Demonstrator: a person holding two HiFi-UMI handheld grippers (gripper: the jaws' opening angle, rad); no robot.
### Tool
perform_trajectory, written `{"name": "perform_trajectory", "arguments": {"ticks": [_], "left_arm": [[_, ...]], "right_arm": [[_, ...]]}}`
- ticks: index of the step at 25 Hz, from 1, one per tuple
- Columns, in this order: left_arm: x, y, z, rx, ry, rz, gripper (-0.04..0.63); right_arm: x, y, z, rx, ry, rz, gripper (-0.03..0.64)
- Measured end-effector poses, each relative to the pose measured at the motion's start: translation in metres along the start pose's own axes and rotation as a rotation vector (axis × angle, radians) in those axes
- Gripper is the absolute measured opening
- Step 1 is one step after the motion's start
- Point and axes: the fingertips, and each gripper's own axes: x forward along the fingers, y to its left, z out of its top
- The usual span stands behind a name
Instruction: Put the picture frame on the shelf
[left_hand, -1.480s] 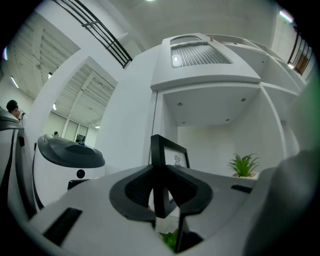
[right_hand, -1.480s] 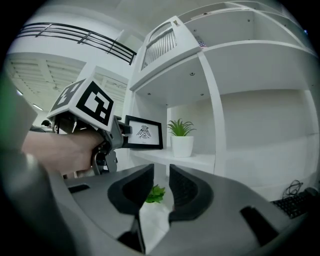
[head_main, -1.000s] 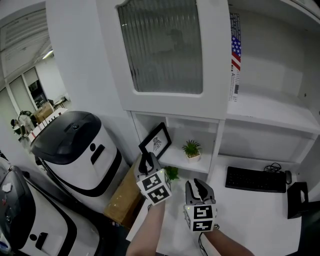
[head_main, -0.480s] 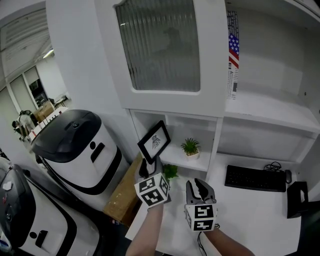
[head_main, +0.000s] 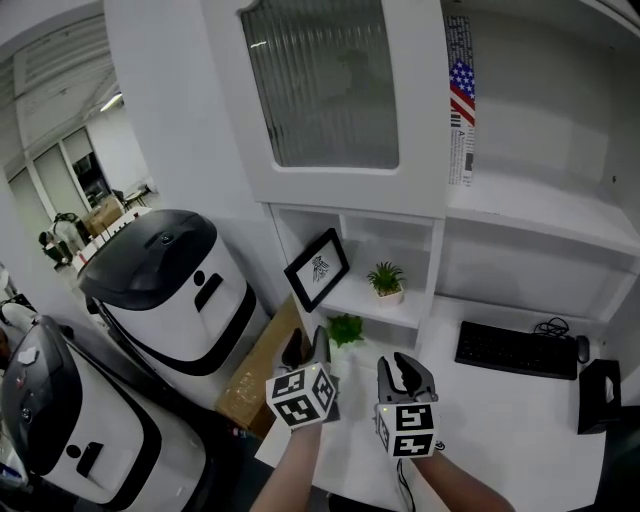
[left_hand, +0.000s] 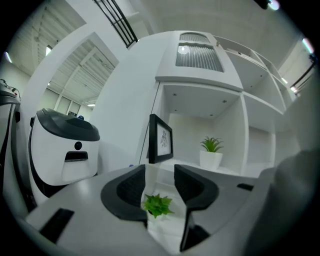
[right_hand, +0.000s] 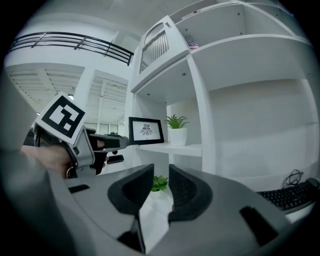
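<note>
The black rectangular picture frame (head_main: 318, 269) with white mat and a small dark emblem stands at the centre of the head view, on the white shelf (head_main: 372, 312), at the left end of its open compartment. The same compartment holds a green plant in a white pot (head_main: 386, 282), to the frame's right and apart from it. A second small green plant (head_main: 345, 329) sits on the white desk (head_main: 500, 430) just below. Lower still, the left gripper (head_main: 305, 348) is off the frame, its wide jaws closing with nothing between them. The right gripper (head_main: 405, 368) beside it is parted and empty. A black keyboard (head_main: 515, 350) lies at right; a white-and-black machine (head_main: 170, 290) stands at left.
</note>
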Motion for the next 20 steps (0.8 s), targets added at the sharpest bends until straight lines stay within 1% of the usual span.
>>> {"name": "perform_trajectory", "arguments": {"ticks": [5, 11, 17, 20], "left_arm": [[-0.030, -0.010, -0.023, 0.013, 0.050, -0.041, 0.159], [-0.070, -0.017, -0.046, 0.007, 0.081, -0.061, 0.091], [-0.104, -0.022, -0.058, 0.004, 0.089, -0.071, 0.042], [-0.119, -0.024, -0.064, 0.003, 0.097, -0.081, 0.030]], "right_arm": [[-0.019, 0.001, -0.004, 0.007, 0.003, 0.016, 0.089], [-0.047, -0.004, -0.006, 0.018, 0.003, 0.022, 0.087], [-0.079, -0.012, -0.007, 0.018, -0.005, 0.019, 0.052], [-0.092, -0.012, -0.012, 0.018, 0.007, 0.026, 0.042]]}}
